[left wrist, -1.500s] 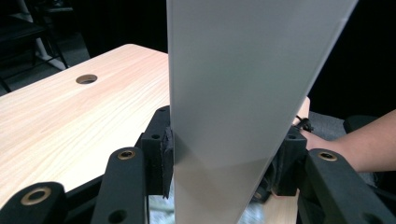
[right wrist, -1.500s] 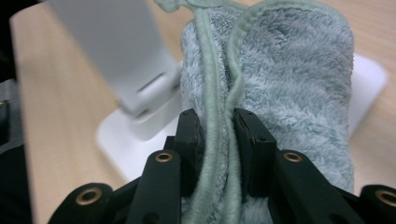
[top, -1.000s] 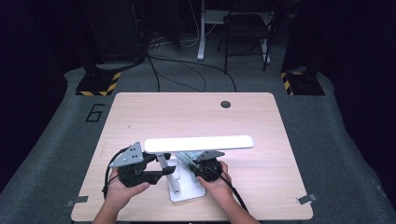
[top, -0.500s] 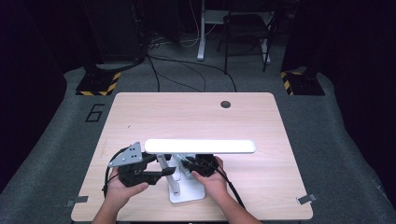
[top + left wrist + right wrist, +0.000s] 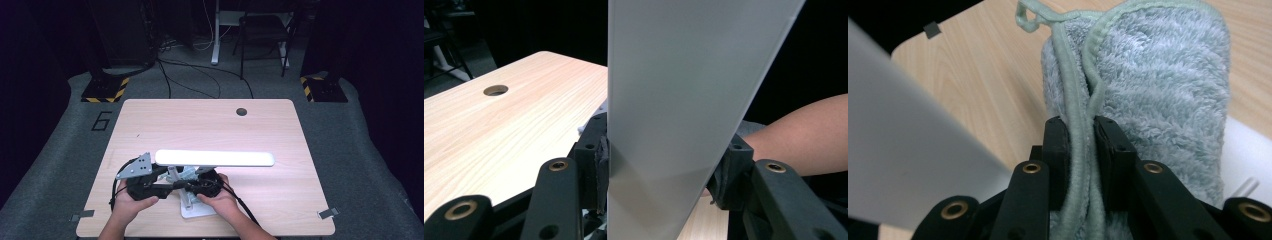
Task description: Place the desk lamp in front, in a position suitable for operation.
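A white desk lamp stands at the table's near edge, with a long flat head [image 5: 215, 158] over a white base [image 5: 197, 210]. My left gripper [image 5: 150, 184] is at the head's left end. In the left gripper view its pads [image 5: 600, 160] press both sides of the white lamp head [image 5: 684, 75], so the left gripper [image 5: 664, 165] is shut on it. My right gripper [image 5: 206, 188] sits under the head beside the lamp's post. Its jaws have just been closing, and the right gripper [image 5: 1080, 135] is shut on a pale green fluffy cloth [image 5: 1158, 80].
The wooden table [image 5: 210, 125] has a round cable hole [image 5: 241, 111] at the back. Beyond it on the dark floor are a chair [image 5: 262, 30], cables and yellow-black striped feet [image 5: 105, 92]. Clips [image 5: 327, 213] sit on the table's front edge.
My right gripper has moved left under the lamp head, toward the post and the left gripper. The left gripper and the lamp head have stayed put.
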`<state>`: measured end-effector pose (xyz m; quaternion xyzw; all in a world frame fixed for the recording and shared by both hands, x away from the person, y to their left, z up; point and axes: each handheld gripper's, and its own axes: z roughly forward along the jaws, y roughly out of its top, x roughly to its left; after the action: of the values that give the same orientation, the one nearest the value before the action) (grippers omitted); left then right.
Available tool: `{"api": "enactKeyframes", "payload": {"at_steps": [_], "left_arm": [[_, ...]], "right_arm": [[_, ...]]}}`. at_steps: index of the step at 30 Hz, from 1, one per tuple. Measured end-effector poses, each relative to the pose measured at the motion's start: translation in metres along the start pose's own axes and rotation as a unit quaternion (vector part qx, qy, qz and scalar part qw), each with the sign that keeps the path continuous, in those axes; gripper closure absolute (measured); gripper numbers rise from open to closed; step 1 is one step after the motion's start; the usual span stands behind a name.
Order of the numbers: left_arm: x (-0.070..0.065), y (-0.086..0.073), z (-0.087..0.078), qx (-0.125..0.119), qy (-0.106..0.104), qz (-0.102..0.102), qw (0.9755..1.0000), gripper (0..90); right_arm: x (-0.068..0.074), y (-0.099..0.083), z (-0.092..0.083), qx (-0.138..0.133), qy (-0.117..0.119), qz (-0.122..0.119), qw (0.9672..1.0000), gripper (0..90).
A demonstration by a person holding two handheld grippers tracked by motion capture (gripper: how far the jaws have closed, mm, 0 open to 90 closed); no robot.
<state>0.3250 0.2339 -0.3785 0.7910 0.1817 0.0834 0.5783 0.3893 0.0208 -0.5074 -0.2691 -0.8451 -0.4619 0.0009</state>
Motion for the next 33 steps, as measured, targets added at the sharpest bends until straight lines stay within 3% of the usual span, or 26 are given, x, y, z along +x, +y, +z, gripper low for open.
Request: {"api": "enactKeyframes", "payload": {"at_steps": [9, 14, 18, 22, 23, 28, 33], "left_arm": [[-0.001, 0.0, 0.0, 0.0, 0.005, 0.001, 1.0, 51.8], [-0.002, 0.0, 0.0, 0.001, 0.005, -0.001, 1.0, 51.8], [-0.001, 0.0, 0.0, -0.003, 0.006, -0.004, 1.0, 51.7], [0.0, -0.001, -0.001, -0.006, 0.01, -0.005, 0.9999, 51.8], [0.0, -0.001, -0.001, -0.007, 0.011, -0.006, 0.9999, 51.8], [-0.002, -0.001, 0.0, -0.004, 0.019, -0.003, 0.9998, 52.2], [-0.003, 0.0, 0.0, -0.002, 0.029, -0.003, 0.9996, 52.7]], "right_arm": [[-0.009, 0.011, 0.011, -0.01, -0.059, -0.032, 0.9977, 77.1], [-0.02, 0.016, 0.016, -0.023, -0.078, -0.004, 0.9967, 77.3], [-0.029, 0.02, 0.018, -0.018, -0.102, -0.001, 0.9946, 77.1], [-0.041, 0.02, 0.018, -0.028, -0.086, 0.05, 0.9946, 77.0], [-0.041, 0.021, 0.018, -0.028, -0.088, 0.053, 0.9943, 76.9], [-0.032, 0.021, 0.013, -0.022, -0.097, 0.038, 0.9943, 74.2], [-0.017, 0.004, -0.002, -0.018, -0.07, 0.026, 0.997, 74.2]]}}
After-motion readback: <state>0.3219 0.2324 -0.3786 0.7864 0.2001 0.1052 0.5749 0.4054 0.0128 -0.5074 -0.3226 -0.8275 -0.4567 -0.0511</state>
